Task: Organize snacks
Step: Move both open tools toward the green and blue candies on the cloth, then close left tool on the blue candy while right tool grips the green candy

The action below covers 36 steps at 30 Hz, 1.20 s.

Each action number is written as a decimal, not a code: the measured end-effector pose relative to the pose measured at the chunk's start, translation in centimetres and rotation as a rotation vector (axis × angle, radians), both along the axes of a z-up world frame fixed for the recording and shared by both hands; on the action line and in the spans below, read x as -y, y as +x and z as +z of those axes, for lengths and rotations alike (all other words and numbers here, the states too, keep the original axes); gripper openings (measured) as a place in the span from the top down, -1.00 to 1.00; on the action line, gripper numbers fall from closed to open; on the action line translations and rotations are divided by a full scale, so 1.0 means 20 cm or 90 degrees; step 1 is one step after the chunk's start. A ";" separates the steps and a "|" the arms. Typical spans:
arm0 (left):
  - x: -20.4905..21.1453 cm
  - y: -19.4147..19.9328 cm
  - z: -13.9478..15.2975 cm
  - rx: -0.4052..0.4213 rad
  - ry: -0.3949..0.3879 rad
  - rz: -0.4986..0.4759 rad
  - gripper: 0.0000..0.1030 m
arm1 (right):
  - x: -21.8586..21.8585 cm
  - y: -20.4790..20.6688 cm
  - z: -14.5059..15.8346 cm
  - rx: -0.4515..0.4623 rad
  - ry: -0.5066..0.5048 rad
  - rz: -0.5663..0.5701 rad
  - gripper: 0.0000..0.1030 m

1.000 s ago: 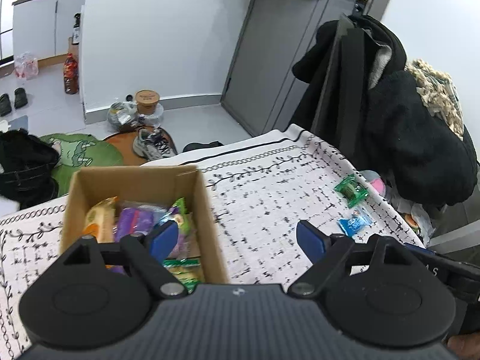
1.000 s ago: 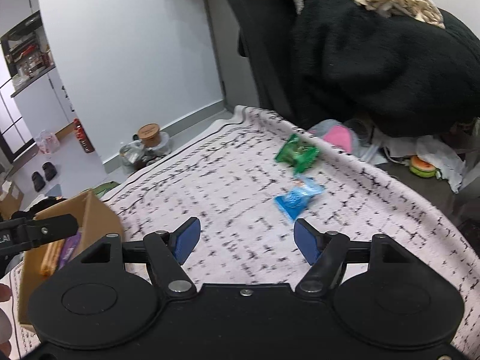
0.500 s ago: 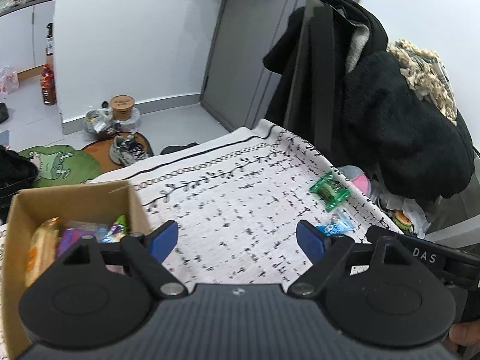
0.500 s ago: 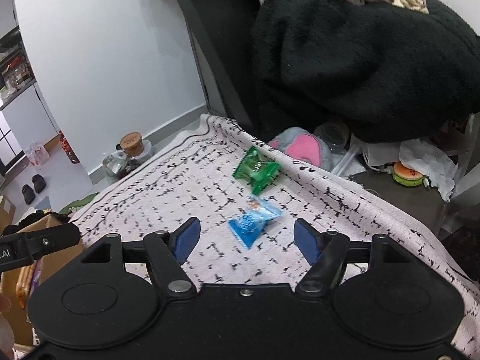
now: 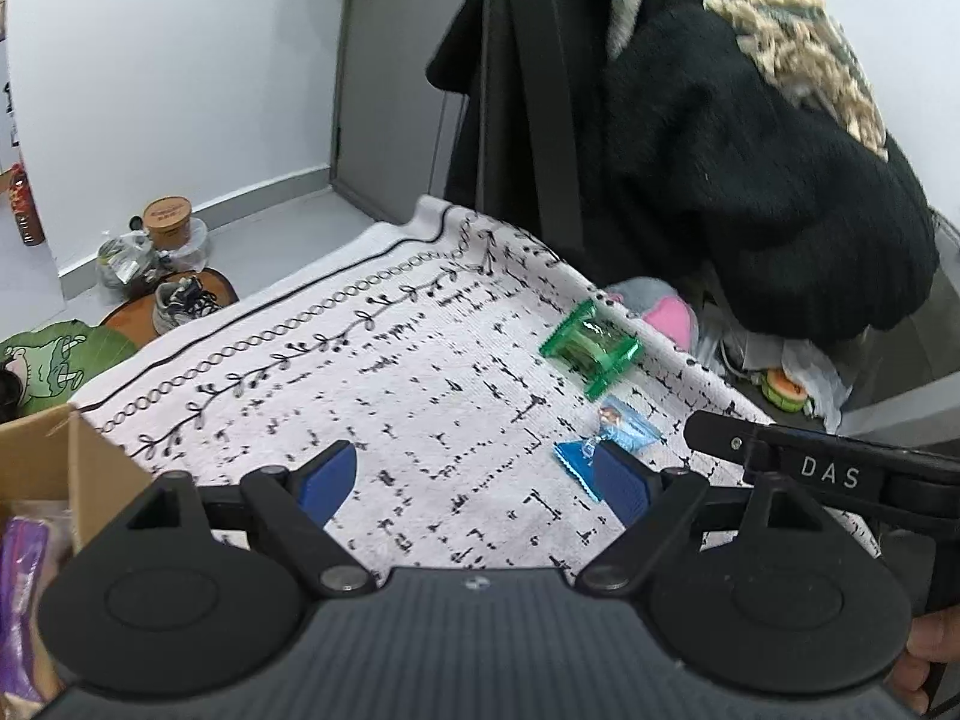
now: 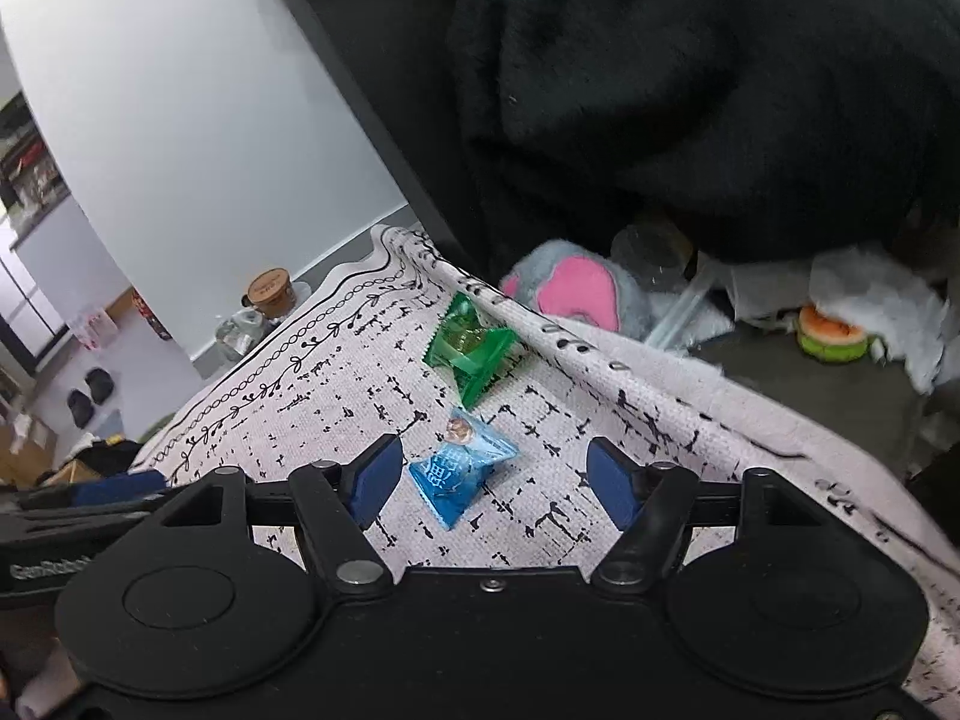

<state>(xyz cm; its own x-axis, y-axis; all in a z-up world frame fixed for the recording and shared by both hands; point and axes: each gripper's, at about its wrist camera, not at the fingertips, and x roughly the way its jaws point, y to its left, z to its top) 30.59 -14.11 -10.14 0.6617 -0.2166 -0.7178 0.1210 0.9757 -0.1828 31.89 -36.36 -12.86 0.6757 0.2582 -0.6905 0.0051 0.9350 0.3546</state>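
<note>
Right gripper [image 6: 489,483]: jaws spread wide and empty, low over the patterned tablecloth [image 6: 336,396], with the blue snack packet [image 6: 462,471] lying between the blue pads, nearer the left one.
Left gripper [image 5: 474,486]: also spread and holding nothing, hovering over the cloth beside its partner; the blue snack packet [image 5: 606,441] shows just past its right pad.
Step in hand: judged to be the pick of the blue packet by the right gripper.
How to do it well: shift a little left so the packet sits midway between the pads, drop until the pad tips reach the cloth, then close across the puffy middle, not the crimped ends, which would likely slip.
Green snack packet [image 6: 471,351]: next one out, just beyond the blue one and close to the cloth's far edge; keep the pads off it so it isn't nudged over the side.
Cardboard box [image 5: 54,468]: at the left gripper's near left, snacks already inside; likely the drop point.
Black coat [image 6: 690,90]: hangs behind the table, well apart from the work.
Change from a second ago: both grippers have swung right toward the loose packets; the box has slid from centre to the left view's edge, and the blue packet now sits inside the right gripper's span.
</note>
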 end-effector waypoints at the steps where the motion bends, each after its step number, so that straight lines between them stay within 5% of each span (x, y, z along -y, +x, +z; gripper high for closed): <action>1: 0.01 0.02 -0.01 -0.006 0.002 -0.003 -0.65 | 0.01 0.01 -0.02 -0.005 0.009 -0.005 -0.32; 15: 0.28 0.20 -0.17 -0.039 0.046 -0.080 -0.64 | 0.19 0.07 -0.18 -0.058 0.088 -0.048 -0.28; 20: 0.38 0.26 -0.21 -0.041 0.042 -0.116 -0.59 | 0.22 0.09 -0.24 -0.087 0.120 -0.047 -0.01; 27: 0.46 0.32 -0.26 -0.042 0.051 -0.136 -0.46 | 0.25 0.14 -0.30 -0.109 0.131 -0.062 0.08; 30: 0.47 0.35 -0.29 -0.048 0.042 -0.140 -0.17 | 0.25 0.15 -0.31 -0.109 0.137 -0.058 0.08; 32: 0.47 0.37 -0.32 -0.067 0.035 -0.133 0.19 | 0.24 0.14 -0.31 -0.105 0.136 -0.054 0.07; 36: 0.42 0.39 -0.34 -0.077 0.011 -0.116 0.40 | 0.21 0.15 -0.31 -0.095 0.124 -0.046 0.06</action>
